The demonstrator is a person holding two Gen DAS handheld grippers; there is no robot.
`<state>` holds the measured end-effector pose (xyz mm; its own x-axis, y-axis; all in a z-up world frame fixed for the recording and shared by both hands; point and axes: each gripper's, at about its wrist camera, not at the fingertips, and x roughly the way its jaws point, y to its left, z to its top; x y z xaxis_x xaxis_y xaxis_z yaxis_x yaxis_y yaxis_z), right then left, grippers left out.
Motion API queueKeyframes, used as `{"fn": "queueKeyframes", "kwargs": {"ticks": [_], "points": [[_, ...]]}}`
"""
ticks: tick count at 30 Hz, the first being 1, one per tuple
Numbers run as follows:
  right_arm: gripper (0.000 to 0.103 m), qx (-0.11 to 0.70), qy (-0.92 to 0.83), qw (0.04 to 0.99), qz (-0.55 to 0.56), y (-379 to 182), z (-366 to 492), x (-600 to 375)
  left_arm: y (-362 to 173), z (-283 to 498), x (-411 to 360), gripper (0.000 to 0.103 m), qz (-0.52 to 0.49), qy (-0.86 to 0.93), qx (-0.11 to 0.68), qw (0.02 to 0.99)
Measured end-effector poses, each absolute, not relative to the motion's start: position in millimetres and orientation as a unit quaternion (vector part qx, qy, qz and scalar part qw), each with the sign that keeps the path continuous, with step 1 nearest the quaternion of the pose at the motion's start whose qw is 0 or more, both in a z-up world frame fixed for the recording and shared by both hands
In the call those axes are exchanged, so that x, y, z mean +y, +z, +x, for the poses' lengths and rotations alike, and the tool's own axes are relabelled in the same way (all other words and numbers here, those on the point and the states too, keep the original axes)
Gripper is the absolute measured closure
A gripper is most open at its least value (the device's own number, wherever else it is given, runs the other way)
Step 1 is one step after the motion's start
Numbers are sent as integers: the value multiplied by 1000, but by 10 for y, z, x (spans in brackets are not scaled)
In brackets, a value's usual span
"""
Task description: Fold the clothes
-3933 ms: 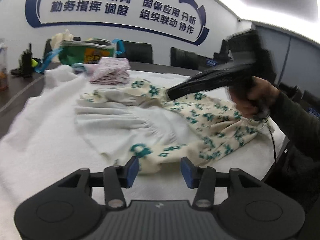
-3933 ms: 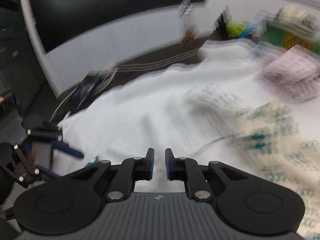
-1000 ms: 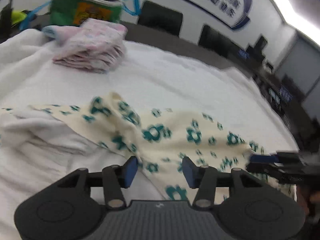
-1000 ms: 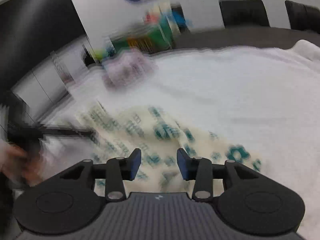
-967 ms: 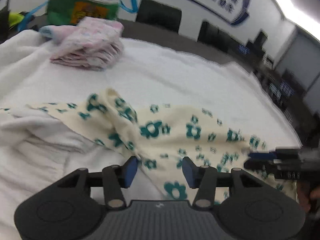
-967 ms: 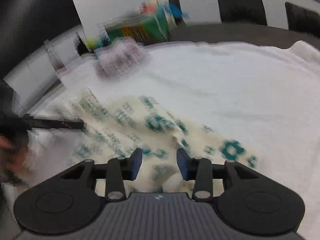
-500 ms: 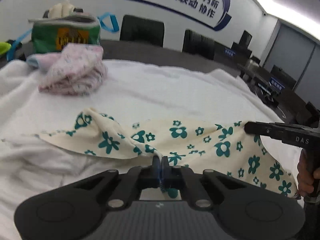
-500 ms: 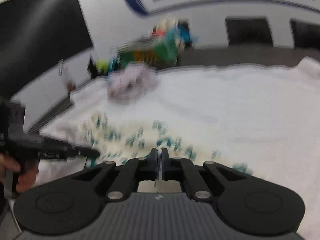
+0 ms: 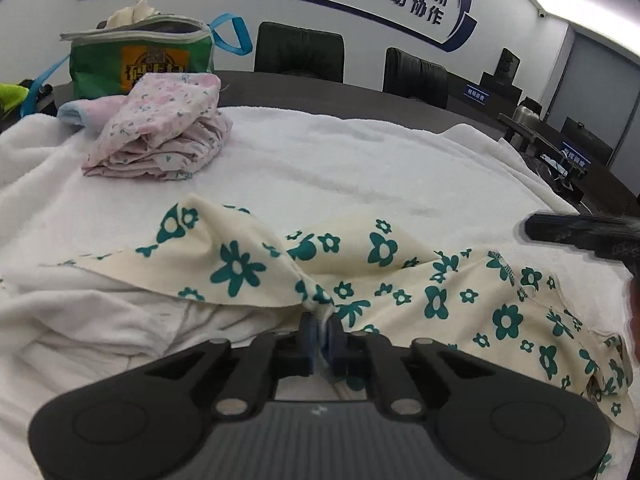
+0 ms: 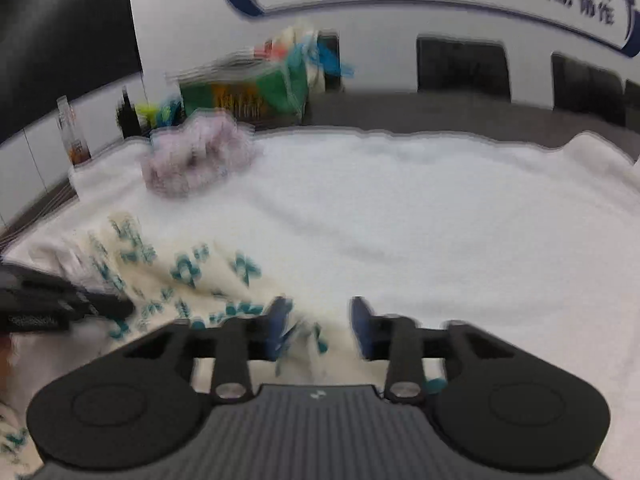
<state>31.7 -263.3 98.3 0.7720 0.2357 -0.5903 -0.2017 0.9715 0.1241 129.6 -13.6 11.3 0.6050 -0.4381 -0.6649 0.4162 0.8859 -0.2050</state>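
A cream cloth garment printed with green flowers (image 9: 384,276) is spread on the white towelling cover (image 9: 360,160). Behind it, to the left, a folded pink cloth pile (image 9: 160,136) is laid, with a green zipped bag (image 9: 140,56) behind that.

White wall (image 9: 280,12) w/ blue lettering, dark chairs (image 9: 299,56) behind.

Each hand-held gripper (image 9: 319,334) looks matte black, with blue pads (image 9: 307,330) and silver screws (image 9: 229,404).
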Motion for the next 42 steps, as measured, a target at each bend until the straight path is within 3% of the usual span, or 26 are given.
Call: {"fn": "queueKeyframes", "kwargs": {"ticks": [5, 12, 13, 14, 15, 21, 24, 25, 26, 28, 29, 30, 31, 32, 35, 37, 39, 41, 42], "points": [[33, 281, 81, 956, 12, 1330, -138, -3142, 101, 1266, -165, 97, -4, -237, 372, 898], [33, 369, 106, 921, 66, 893, -452, -3622, 6, 1200, -154, 95, 2, -237, 352, 906], [44, 375, 117, 918, 64, 824, -458, -3574, -6, 1184, -148, 95, 1, -237, 347, 907], [84, 382, 126, 914, 59, 755, -462, -3517, -16, 1170, -142, 95, 1, -238, 343, 909], [103, 391, 127, 911, 44, 705, -455, -3434, -25, 1159, -135, 95, 0, -239, 339, 910], [103, 304, 34, 949, 71, 976, -531, -3627, -48, 1185, -47, 95, -29, -248, 340, 907], [98, 308, 17, 947, 93, 970, -498, -3826, -50, 1188, -36, 95, -34, -249, 340, 906], [90, 323, 32, 940, 108, 933, -467, -3841, -50, 1187, -37, 95, -34, -249, 340, 906], [68, 336, 48, 933, 121, 894, -437, -3847, -49, 1184, -41, 95, -33, -249, 340, 907], [40, 351, 71, 926, 119, 803, -376, -3792, -49, 1182, -46, 95, -31, -248, 339, 907], [47, 357, 78, 924, 113, 759, -342, -3762, -50, 1178, -51, 95, -32, -248, 339, 907], [66, 363, 82, 923, 98, 725, -303, -3704, -51, 1176, -52, 95, -32, -248, 339, 907], [97, 368, 85, 922, 82, 691, -264, -3645, -53, 1179, -46, 95, -34, -249, 339, 906], [98, 368, 83, 924, 66, 672, -230, -3587, -54, 1181, -40, 95, -36, -249, 340, 906], [98, 273, 24, 962, -1, 862, -269, -3460, -56, 1185, -29, 94, -40, -251, 340, 905], [93, 286, 9, 958, -11, 887, -213, -3472, -58, 1183, -24, 94, -41, -251, 340, 905], [78, 321, 6, 947, -15, 877, -136, -3501, -58, 1183, -16, 94, -43, -252, 340, 905], [54, 329, -4, 944, -16, 916, -206, -3534, -59, 1186, -10, 94, -45, -252, 340, 905], [49, 324, -4, 946, 2, 967, -322, -3577, -59, 1187, -8, 94, -45, -252, 340, 905]]}}
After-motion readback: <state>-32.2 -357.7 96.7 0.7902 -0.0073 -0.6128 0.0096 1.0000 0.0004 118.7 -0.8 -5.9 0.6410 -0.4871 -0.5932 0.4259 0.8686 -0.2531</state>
